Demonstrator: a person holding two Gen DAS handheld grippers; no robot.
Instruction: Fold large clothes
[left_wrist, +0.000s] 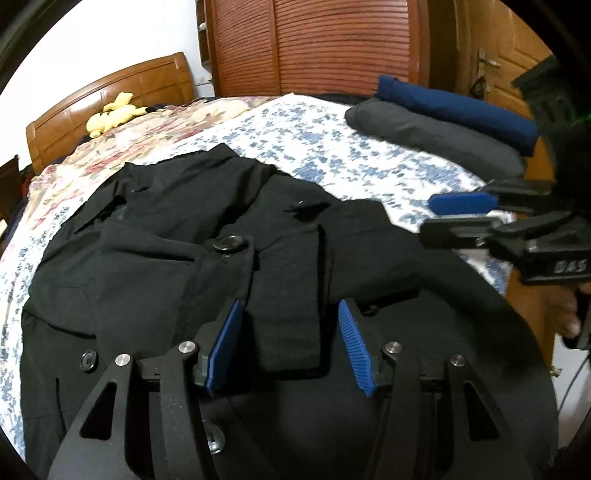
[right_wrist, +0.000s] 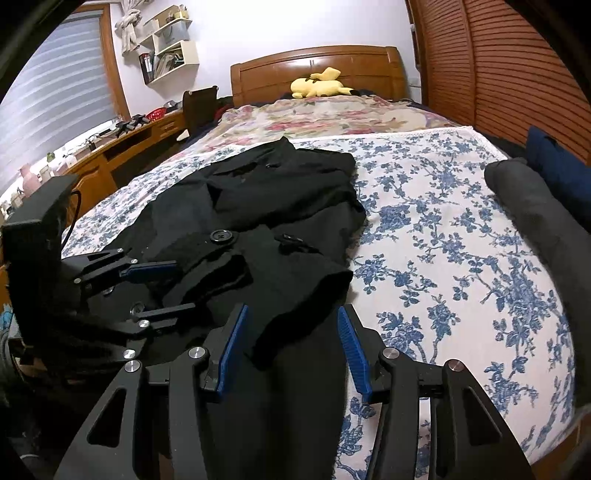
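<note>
A black coat (left_wrist: 155, 229) with large buttons lies spread on the bed, collar toward the headboard. In the left wrist view, my left gripper (left_wrist: 289, 306) hovers low over the coat's front. A folded-in black sleeve (left_wrist: 288, 295) runs between its blue pads, with gaps on both sides, so it is open. The right wrist view shows the left gripper (right_wrist: 181, 290) from the side, with the sleeve end between its fingers. My right gripper (right_wrist: 292, 308) stands open over the coat's right edge, above the other sleeve's cuff (right_wrist: 310, 291). In the left wrist view the right gripper (left_wrist: 428, 216) holds nothing.
The floral sheet (right_wrist: 443, 229) covers the bed. Along its right edge lie a folded dark grey garment (left_wrist: 436, 136) and a folded navy one (left_wrist: 454, 107). A yellow plush toy (right_wrist: 319, 86) rests by the wooden headboard. A slatted wardrobe (right_wrist: 509, 74) stands right, a desk (right_wrist: 122, 147) left.
</note>
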